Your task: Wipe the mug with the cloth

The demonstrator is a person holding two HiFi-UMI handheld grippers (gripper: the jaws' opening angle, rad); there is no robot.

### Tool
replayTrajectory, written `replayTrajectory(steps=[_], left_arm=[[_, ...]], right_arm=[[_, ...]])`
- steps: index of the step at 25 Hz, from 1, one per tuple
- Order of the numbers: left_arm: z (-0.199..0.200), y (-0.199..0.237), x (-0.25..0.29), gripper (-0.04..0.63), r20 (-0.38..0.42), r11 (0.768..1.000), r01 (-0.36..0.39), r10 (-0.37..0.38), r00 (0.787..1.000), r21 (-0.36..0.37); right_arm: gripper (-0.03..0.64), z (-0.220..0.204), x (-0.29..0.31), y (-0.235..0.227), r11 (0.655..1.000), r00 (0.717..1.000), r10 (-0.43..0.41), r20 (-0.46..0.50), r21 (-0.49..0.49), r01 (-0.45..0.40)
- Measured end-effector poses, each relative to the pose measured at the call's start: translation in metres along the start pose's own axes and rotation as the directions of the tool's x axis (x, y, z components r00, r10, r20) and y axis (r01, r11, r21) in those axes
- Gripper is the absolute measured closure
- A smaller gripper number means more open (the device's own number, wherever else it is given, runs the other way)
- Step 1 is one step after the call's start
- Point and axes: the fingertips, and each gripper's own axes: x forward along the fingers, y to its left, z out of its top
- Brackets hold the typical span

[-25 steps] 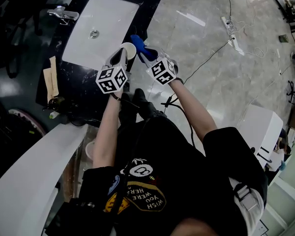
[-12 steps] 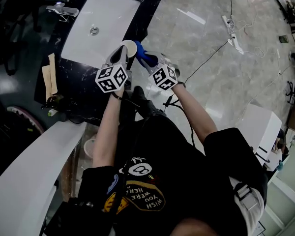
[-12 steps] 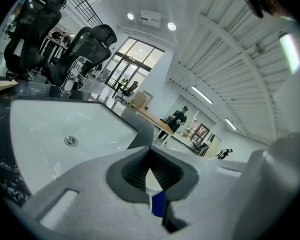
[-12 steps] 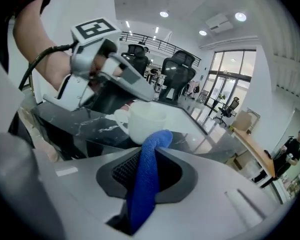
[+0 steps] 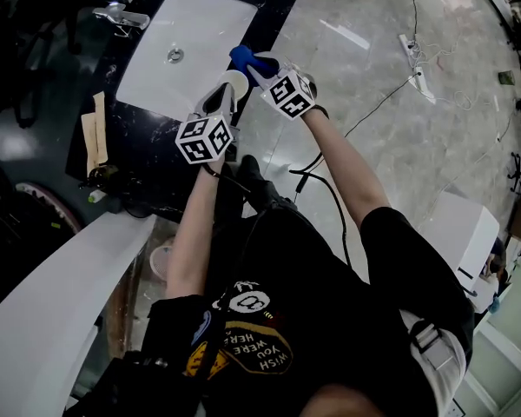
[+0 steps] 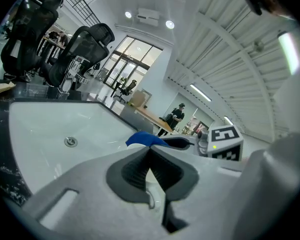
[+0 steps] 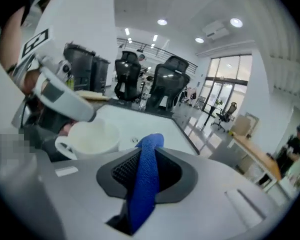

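Shirt print (image 5: 259, 347) reads "WISH YOU WERE HERE". Left gripper (image 5: 220, 100) pinches mug (image 5: 235, 82); right gripper (image 5: 259, 69) clamps cloth (image 5: 241, 56) beside it

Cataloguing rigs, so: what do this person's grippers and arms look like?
The left gripper and right gripper are pale grey shells with dark ribbed pads, each carrying a white cube of black square markers. A black cable trails from the right one. The person wears a black short-sleeved T-shirt.
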Motion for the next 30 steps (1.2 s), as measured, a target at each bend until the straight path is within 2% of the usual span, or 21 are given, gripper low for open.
replayTrajectory(steps=[1,3,4,6,10,12,13,15,17,19,21,24,26,28,30], left_arm=[[0.0,0.001,-0.001,0.592,-0.003,1.0,-0.003,0.003,1.0,-0.001],[-0.002,0.004,-0.005,0.591,-0.012,1.0,-0.005,0.005,1.0,-0.004],[-0.004,0.005,-0.007,0.592,-0.018,1.0,-0.005,0.005,1.0,-0.007],[-0.004,0.007,-0.014,0.592,-0.02,1.0,-0.006,0.005,1.0,-0.007],[0.003,0.008,-0.033,0.591,0.006,1.0,-0.017,0.017,1.0,-0.011],[0.005,0.003,-0.045,0.592,0.015,1.0,-0.021,0.021,1.0,-0.003],[0.006,-0.001,-0.051,0.592,0.016,1.0,-0.023,0.023,1.0,0.018],[0.006,-0.012,-0.065,0.591,0.019,0.994,-0.036,0.034,0.999,0.099],[0.005,-0.025,-0.079,0.591,0.027,0.976,-0.063,0.059,0.998,0.206],[0.005,-0.038,-0.091,0.591,0.04,0.954,-0.087,0.079,0.996,0.288],[0.005,-0.052,-0.104,0.591,0.051,0.938,-0.093,0.081,0.995,0.333],[0.004,-0.061,-0.118,0.591,0.065,0.918,-0.111,0.092,0.994,0.381],[0.003,-0.059,-0.122,0.591,0.071,0.907,-0.135,0.116,0.991,0.398],[0.003,-0.055,-0.124,0.591,0.072,0.908,-0.144,0.126,0.989,0.392],[0.004,-0.052,-0.126,0.591,0.073,0.913,-0.144,0.126,0.989,0.382]], right_arm=[[0.554,0.0,0.006,-0.004,0.995,1.0,0.009,0.024,0.103,-0.012],[0.548,-0.011,0.021,-0.009,0.945,0.999,0.037,0.033,0.324,-0.046],[0.531,-0.02,0.026,-0.01,0.916,0.999,0.051,0.016,0.399,-0.054],[0.464,-0.034,0.026,-0.01,0.887,0.999,0.05,-0.006,0.46,-0.042],[0.419,-0.048,-0.007,-0.006,0.877,0.999,-0.04,-0.004,0.478,0.037],[0.421,-0.049,-0.034,0.0,0.863,0.995,-0.099,0.009,0.499,0.081],[0.45,-0.046,-0.05,0.005,0.852,0.992,-0.127,0.024,0.515,0.096],[0.539,-0.034,-0.082,0.022,0.836,0.984,-0.163,0.068,0.54,0.101],[0.593,-0.016,-0.112,0.043,0.826,0.976,-0.18,0.122,0.557,0.083],[0.614,0.002,-0.136,0.063,0.81,0.967,-0.196,0.162,0.582,0.066],[0.614,0.022,-0.15,0.082,0.798,0.961,-0.205,0.188,0.601,0.052],[0.615,0.048,-0.156,0.106,0.827,0.954,-0.202,0.222,0.56,0.046],[0.615,0.055,-0.154,0.115,0.83,0.953,-0.189,0.236,0.557,0.027],[0.615,0.057,-0.151,0.12,0.824,0.953,-0.174,0.246,0.566,0.005],[0.615,0.057,-0.149,0.12,0.834,0.954,-0.179,0.24,0.552,0.017]])
